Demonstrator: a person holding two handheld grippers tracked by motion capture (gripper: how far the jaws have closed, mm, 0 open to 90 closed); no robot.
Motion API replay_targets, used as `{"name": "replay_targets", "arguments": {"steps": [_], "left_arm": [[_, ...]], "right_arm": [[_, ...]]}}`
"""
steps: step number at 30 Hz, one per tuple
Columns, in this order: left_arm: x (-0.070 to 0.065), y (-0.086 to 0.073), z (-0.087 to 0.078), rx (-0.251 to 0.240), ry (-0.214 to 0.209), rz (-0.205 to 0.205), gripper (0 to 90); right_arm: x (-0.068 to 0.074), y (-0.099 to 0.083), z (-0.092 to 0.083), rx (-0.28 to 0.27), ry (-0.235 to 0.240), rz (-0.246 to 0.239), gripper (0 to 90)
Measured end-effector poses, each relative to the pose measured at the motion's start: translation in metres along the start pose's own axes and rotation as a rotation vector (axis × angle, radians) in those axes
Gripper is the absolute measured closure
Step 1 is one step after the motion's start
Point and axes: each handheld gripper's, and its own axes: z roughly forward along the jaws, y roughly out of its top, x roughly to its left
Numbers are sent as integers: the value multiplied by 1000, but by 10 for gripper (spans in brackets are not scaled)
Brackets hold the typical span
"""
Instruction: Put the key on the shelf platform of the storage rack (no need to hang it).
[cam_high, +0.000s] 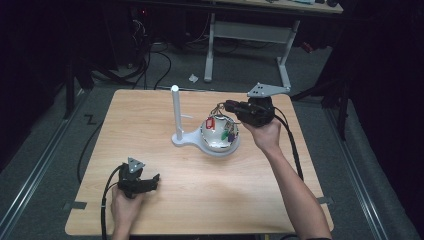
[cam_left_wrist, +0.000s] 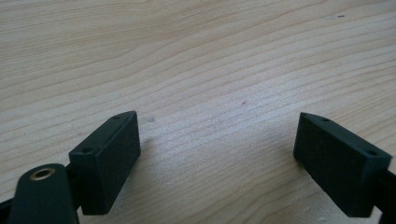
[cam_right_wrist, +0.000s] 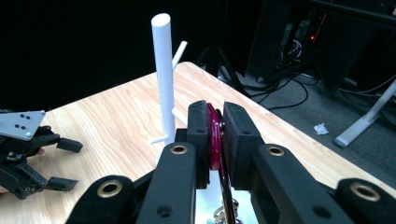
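Right claw (cam_right_wrist: 215, 135) is clamped on a thin magenta-red tag (cam_right_wrist: 214, 140), pinched flat between both pads, above a shiny metal bowl (cam_high: 220, 135). In the high view that claw (cam_high: 226, 106) sits at the bowl's far right rim, hand under it, grey plate on top. Bowl rests on the white base of a stand, just right of its upright white post (cam_high: 175, 111), near desk (cam_high: 200, 200) centre. More tags lie in the bowl: one red (cam_high: 209, 123), one green (cam_high: 225, 135), something purple beside it, probably another tag, too small to tell. A wire ring or cord seems to run from the claw tip into the bowl. Side pegs stick out of the post (cam_right_wrist: 163, 79) in the right gripper view. Left claw (cam_high: 155, 181) rests on the desk at the near left, well apart from the bowl, jaws wide with bare wood (cam_left_wrist: 210, 93) between them, holding nothing.
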Motion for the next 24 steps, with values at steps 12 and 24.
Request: {"name": "replay_targets", "arguments": {"steps": [12, 24], "left_arm": [[0, 0, 0, 2, 1, -5, 150], [0, 0, 0, 1, -4, 2, 150]], "right_arm": [[-7, -14, 21, 40, -7, 23, 820], [-10, -32, 34, 87, -15, 34, 819]]}}
